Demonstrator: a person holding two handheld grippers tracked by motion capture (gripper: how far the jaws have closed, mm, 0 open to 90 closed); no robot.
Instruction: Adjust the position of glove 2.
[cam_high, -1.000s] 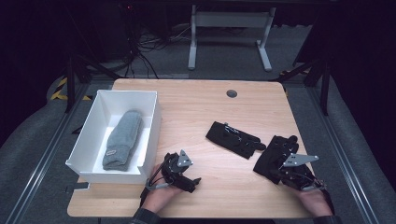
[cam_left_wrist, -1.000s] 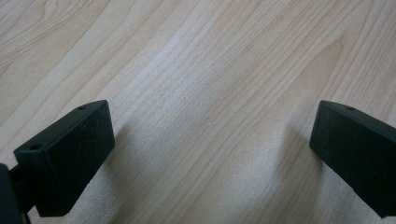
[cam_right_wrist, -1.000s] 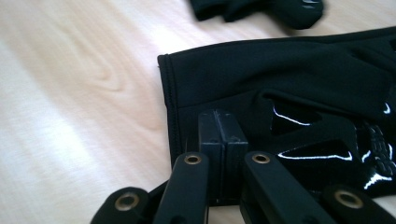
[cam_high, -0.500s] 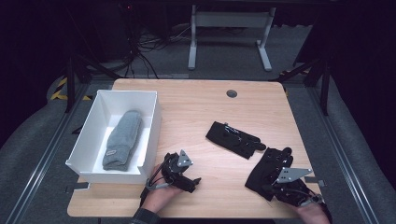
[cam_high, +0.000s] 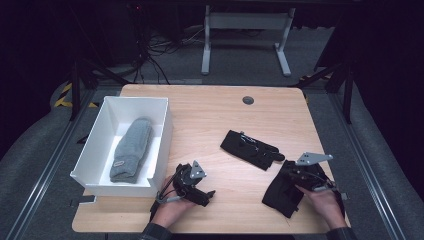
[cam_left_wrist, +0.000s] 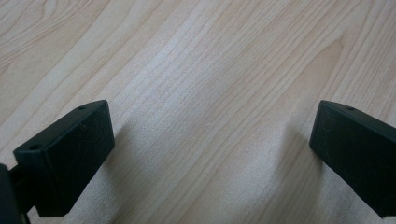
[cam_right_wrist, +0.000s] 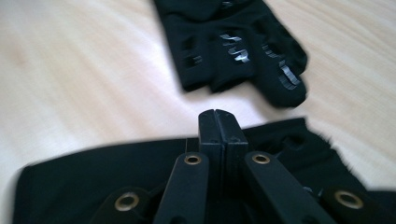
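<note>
A black glove lies crumpled near the table's front right, and my right gripper is shut on its fabric. In the right gripper view the two jaws are pressed together over this glove. A second black glove lies flat just beyond, its fingers with shiny grip stripes. My left gripper rests on the bare wood at the front, beside the white box. Its jaws stand wide apart with nothing between them.
A white box at the left holds a rolled grey sock. A round cable grommet sits near the table's far edge. Bare wood lies between the box and the gloves.
My right gripper has pulled back toward the front edge, dragging the near black glove with it. The left gripper, the other glove and the box have stayed put.
</note>
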